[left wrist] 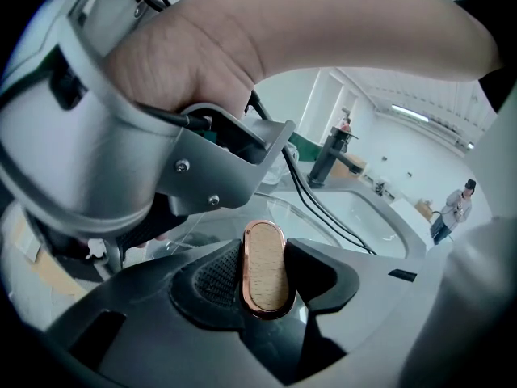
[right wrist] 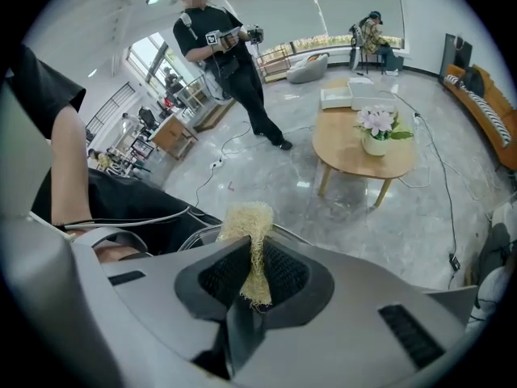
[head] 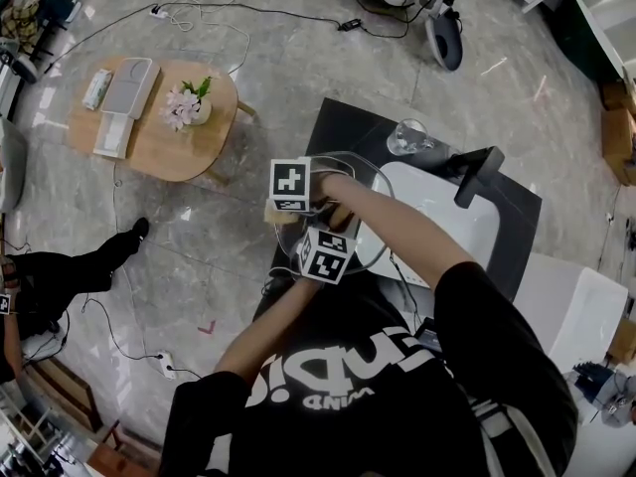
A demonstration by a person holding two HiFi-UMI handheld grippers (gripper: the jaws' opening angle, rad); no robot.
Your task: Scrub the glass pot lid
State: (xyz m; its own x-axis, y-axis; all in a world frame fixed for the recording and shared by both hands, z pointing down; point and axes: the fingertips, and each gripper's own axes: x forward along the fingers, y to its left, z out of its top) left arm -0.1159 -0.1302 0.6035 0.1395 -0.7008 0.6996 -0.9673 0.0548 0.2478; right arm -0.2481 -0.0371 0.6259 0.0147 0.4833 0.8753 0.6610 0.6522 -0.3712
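Observation:
The glass pot lid (head: 375, 181) is held up over the dark counter's left edge, beside the sink. My left gripper (head: 333, 232) is shut on the lid's knob (left wrist: 265, 267), an oval of wood with a copper rim; the clear glass (left wrist: 327, 225) spreads out beyond it. My right gripper (head: 284, 213) is shut on a pale fibrous scrubber (right wrist: 249, 237), whose tuft sticks out above the jaws close to the lid's rim (right wrist: 194, 237). In the left gripper view the right gripper's grey body (left wrist: 218, 160) and the hand on it hang just above the lid. The arms are crossed.
A white sink basin (head: 442, 217) with a black tap (head: 478, 175) lies to the right, a clear glass (head: 407, 137) behind it. A round wooden table (head: 159, 137) with flowers (head: 189, 102) stands at the left. Cables run over the floor. A person (right wrist: 230, 63) stands nearby.

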